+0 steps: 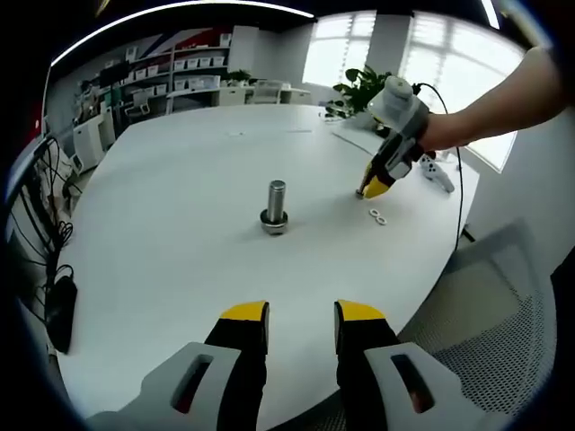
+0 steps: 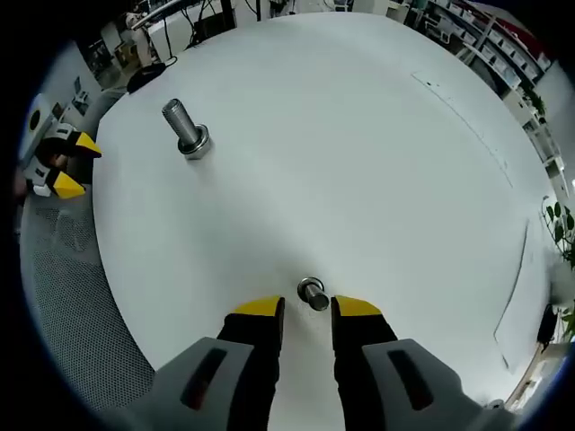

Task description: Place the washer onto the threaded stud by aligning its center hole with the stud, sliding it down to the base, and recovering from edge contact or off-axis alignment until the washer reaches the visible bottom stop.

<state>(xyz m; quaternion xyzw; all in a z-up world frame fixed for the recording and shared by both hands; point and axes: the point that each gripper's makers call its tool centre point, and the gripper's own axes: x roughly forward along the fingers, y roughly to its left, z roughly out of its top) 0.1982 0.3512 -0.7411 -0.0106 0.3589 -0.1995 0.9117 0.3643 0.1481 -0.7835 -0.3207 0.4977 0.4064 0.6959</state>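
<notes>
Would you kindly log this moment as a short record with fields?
surface: white table
stud: threaded stud upright on its base, nothing held on it
right hand-held gripper: open, tips down by a small metal piece
loose washers: two, on the table beside that gripper
left hand-held gripper: open, empty, short of the stud

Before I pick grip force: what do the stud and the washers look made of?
Threaded stud: apparently steel, bright grey finish with glints on its threads. Washers on the white table: small pale rings, probably metal, too small to be sure.
</notes>
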